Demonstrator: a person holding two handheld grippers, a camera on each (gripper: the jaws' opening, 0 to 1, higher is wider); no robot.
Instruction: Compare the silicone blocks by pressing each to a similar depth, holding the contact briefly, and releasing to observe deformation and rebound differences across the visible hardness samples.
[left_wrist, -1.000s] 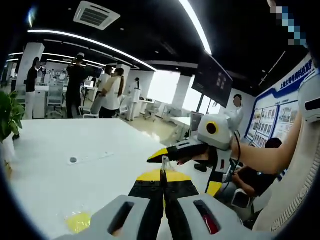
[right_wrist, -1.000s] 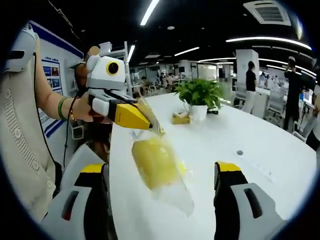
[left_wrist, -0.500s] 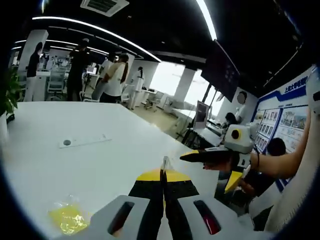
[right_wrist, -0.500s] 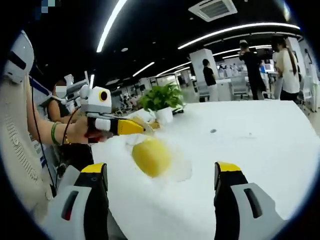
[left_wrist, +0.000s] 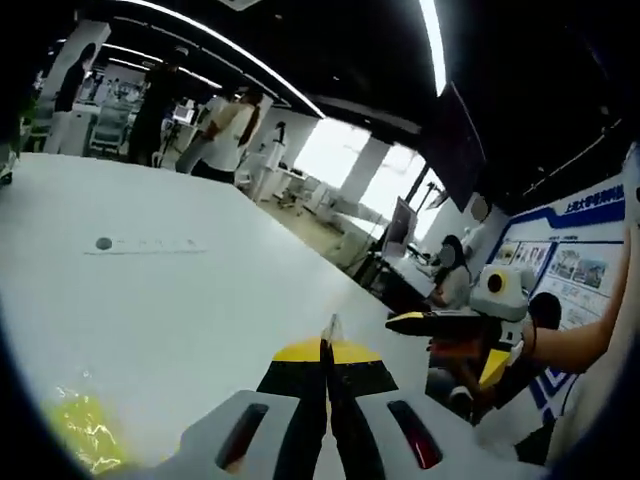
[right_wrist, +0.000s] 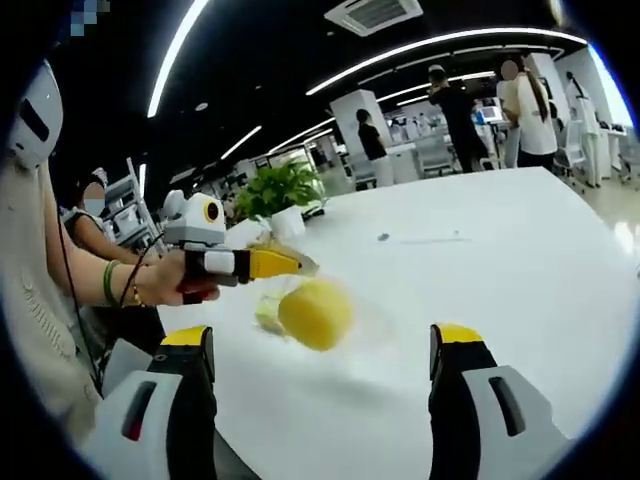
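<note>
While left gripper (left_wrist: 327, 345) jaws pinch blurred bag (right_wrist: 312, 312), right gripper (right_wrist: 320, 345) jaws gape

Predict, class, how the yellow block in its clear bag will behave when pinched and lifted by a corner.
The yellow block looks rounded and soft-edged, so it probably gives under pressure. Its clear bag looks thin and crinkly, likely floppy and slippery. The left gripper, shut at the bag's edge, seems to carry it easily, suggesting it's light.

Left black-and-yellow two-jaw gripper (left_wrist: 326, 352) has its jaws pinched tight together, while the right black-and-yellow two-jaw gripper (right_wrist: 322, 350) sits spread wide, held out level.
</note>
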